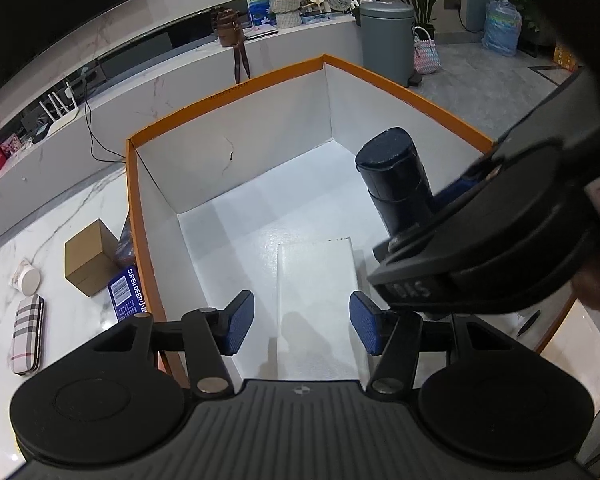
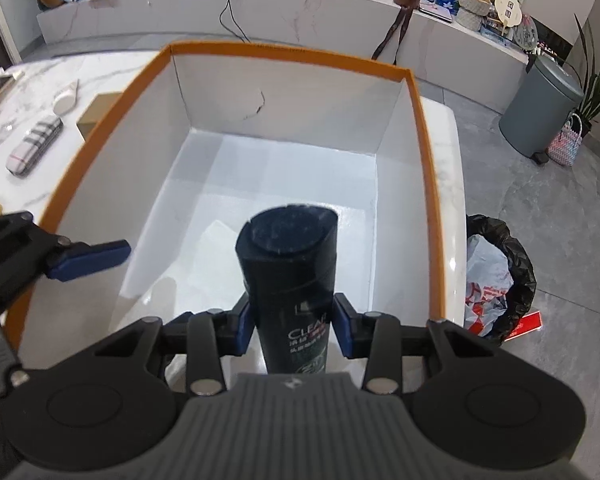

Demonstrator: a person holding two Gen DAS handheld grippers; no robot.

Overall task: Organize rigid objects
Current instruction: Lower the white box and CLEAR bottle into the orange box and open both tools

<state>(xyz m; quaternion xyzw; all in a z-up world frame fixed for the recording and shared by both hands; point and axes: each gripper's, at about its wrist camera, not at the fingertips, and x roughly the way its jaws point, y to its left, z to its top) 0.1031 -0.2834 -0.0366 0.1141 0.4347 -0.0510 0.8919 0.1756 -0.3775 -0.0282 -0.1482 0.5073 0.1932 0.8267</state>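
Observation:
A large orange-rimmed box (image 1: 228, 88) with white walls stands on the marble table; it also shows in the right wrist view (image 2: 284, 54). A flat white box (image 1: 316, 280) lies on its floor. My left gripper (image 1: 302, 326) is open above that white box, touching nothing. My right gripper (image 2: 292, 326) is shut on a black CLEAR shampoo bottle (image 2: 290, 264) and holds it over the box's near right part. The bottle also shows in the left wrist view (image 1: 396, 178). The left gripper's finger (image 2: 88, 260) shows at the left of the right wrist view.
On the table left of the box lie a brown carton (image 1: 88, 258), a blue SUPER DEER pack (image 1: 126, 292), a plaid case (image 1: 28, 334) and a white tube (image 1: 27, 278). A black-bagged bin (image 2: 496, 276) stands on the floor to the right.

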